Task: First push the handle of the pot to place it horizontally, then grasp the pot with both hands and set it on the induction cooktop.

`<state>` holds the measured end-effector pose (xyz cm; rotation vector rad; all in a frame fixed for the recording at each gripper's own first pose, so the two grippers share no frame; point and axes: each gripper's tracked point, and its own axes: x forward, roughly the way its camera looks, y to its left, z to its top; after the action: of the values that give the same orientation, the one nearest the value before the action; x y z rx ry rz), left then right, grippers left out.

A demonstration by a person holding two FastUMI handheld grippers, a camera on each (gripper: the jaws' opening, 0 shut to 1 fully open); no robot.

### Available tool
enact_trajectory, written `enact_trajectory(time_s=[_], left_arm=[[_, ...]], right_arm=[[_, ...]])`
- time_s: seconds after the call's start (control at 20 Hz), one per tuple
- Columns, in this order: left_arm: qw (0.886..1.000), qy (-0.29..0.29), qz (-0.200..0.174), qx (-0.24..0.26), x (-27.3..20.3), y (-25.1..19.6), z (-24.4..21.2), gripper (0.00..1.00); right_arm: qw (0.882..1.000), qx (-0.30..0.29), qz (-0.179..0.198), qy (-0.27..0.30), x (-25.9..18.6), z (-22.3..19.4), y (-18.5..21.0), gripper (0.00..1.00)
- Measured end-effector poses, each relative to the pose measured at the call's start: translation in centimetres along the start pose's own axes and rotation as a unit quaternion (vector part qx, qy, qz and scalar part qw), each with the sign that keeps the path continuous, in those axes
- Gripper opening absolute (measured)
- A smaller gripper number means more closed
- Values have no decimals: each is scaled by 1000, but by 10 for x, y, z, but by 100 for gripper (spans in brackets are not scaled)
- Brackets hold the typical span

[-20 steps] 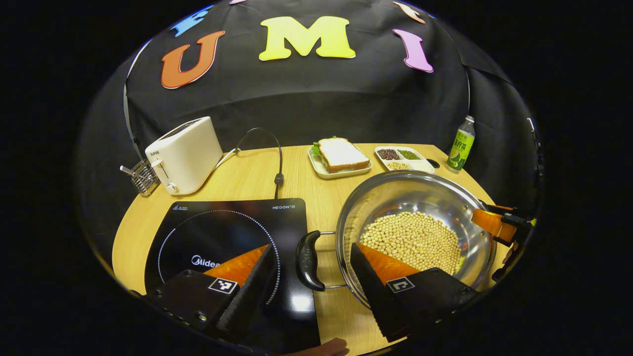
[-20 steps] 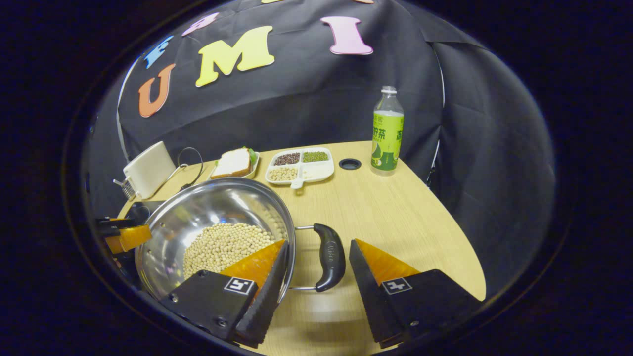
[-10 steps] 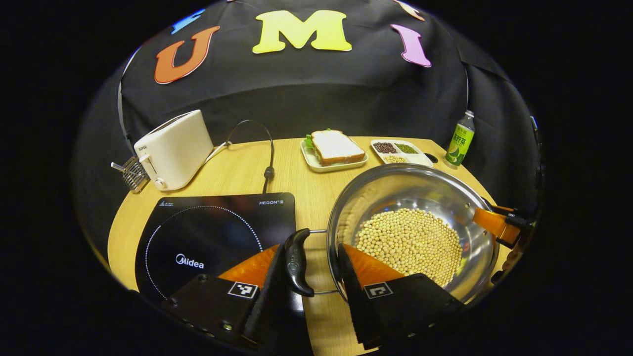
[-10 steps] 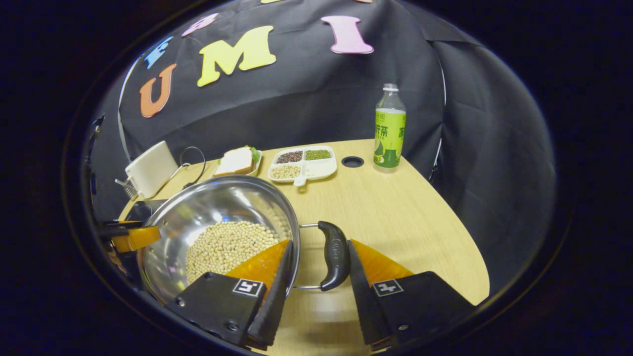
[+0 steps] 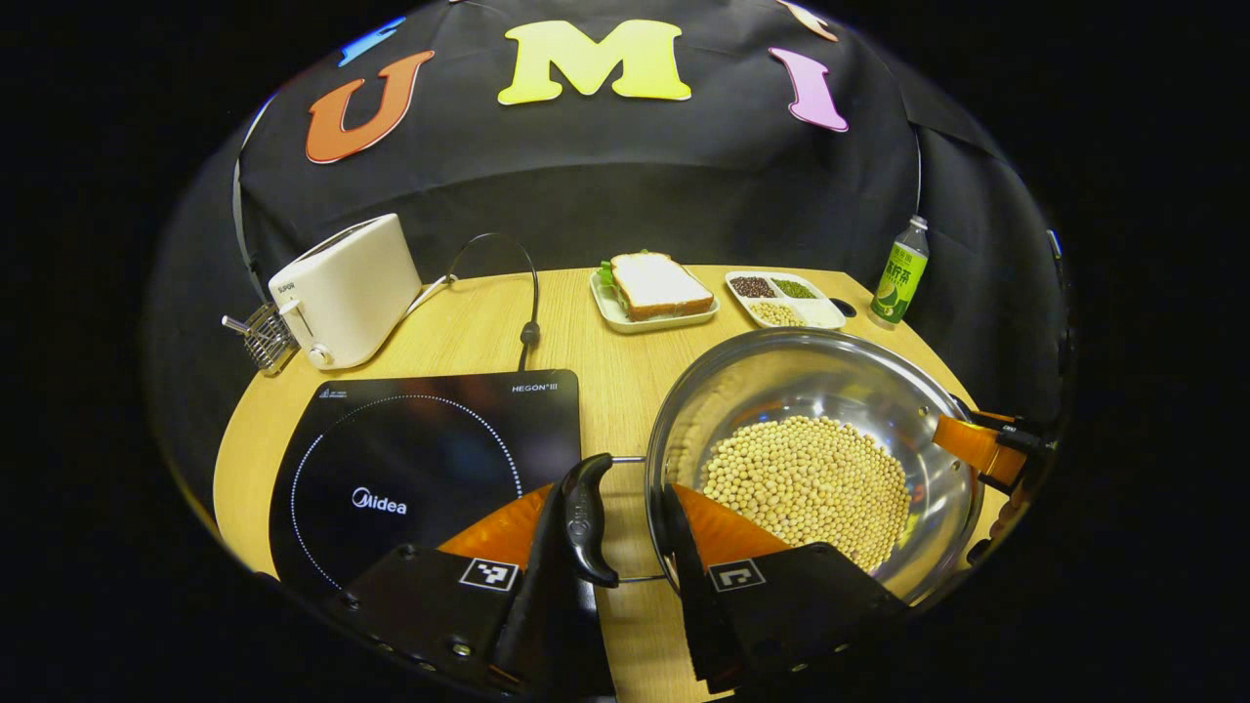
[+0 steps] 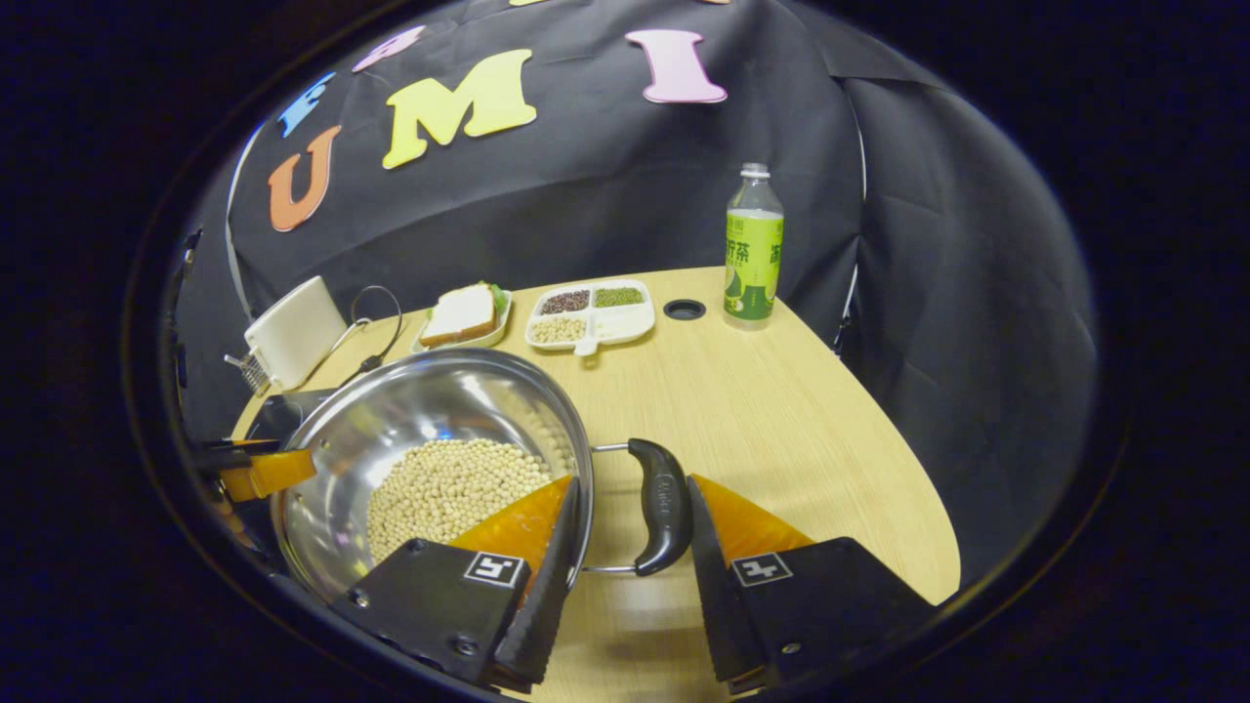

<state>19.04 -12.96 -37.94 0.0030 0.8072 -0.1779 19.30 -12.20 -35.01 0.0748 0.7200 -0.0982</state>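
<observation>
grasp step in hand. pot (image 5: 815,430) of beans on worktop (image 6: 781,420), just right of induction cooktop (image 5: 420,459). left gripper (image 5: 610,547) jaws straddle left handle (image 5: 584,517); right gripper (image 6: 630,532) jaws straddle right handle (image 6: 662,506); cannot tell if both sides clamp. next: firm grip, level lift, carry leftward onto cooktop.

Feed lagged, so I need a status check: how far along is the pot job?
Done: both pot handles lie horizontal. In hand: the left gripper straddles the left handle and the right gripper straddles the right handle; firm clamping is unclear. Left: the pot sits on the table beside the induction cooktop, awaiting the lift across.
</observation>
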Motion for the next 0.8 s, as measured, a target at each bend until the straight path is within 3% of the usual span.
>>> enact_trajectory(time_s=[0.05, 0.4, 0.8], left_arm=[[1000, -5, -1, 1, -4, 2, 3, 56], [998, -54, -5, -17, -50, 29, 33, 55], [995, -91, 17, -37, -97, 108, 58, 55]], right_arm=[[1000, -4, -1, -2, -6, 2, 3, 63], [999, -33, -11, -35, -57, 40, 40, 63], [996, -56, 11, -65, -88, 67, 130, 63]])
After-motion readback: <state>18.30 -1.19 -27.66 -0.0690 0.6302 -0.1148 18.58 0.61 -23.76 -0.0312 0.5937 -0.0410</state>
